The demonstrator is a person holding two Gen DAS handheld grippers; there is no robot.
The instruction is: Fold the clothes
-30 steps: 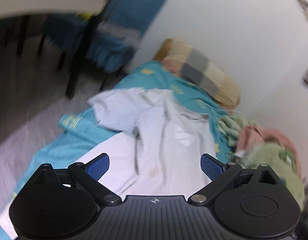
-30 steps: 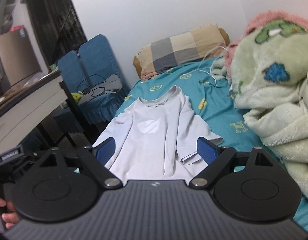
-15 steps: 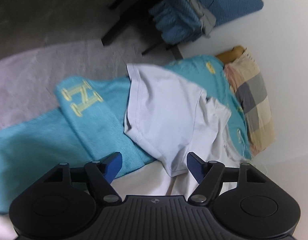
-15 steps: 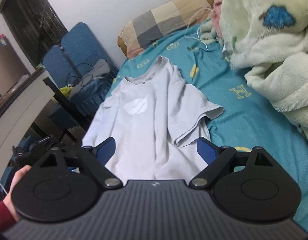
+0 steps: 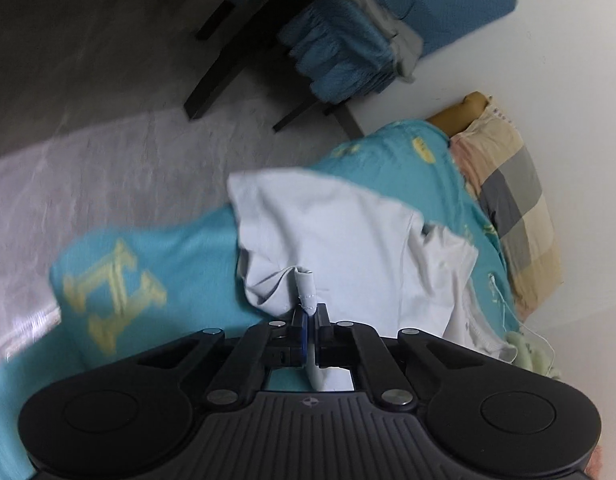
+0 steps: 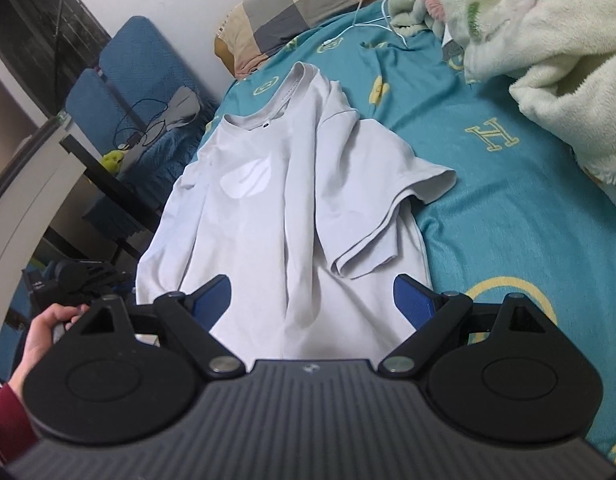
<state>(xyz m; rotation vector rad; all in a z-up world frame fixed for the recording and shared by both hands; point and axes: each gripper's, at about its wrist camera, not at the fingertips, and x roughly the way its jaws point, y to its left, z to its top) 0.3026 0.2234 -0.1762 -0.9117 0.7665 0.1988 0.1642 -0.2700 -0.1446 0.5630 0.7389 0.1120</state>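
Note:
A pale grey T-shirt lies face up on the teal bedsheet, collar toward the pillow, its right sleeve folded inward. My left gripper is shut on the hem of the shirt's left sleeve at the bed's edge, and a pinch of fabric sticks up between the blue pads. My right gripper hovers open over the shirt's lower body, nothing between its fingers. In the right wrist view, a hand holding the left gripper shows at the lower left.
A checked pillow lies at the head of the bed. A fluffy green-and-white blanket is piled at the right, with a white cable beside it. Blue chairs and a dark table stand left of the bed, above grey floor.
My left gripper swung down to the shirt's left sleeve and shut on its hem. The right gripper came lower and closer over the shirt, still open.

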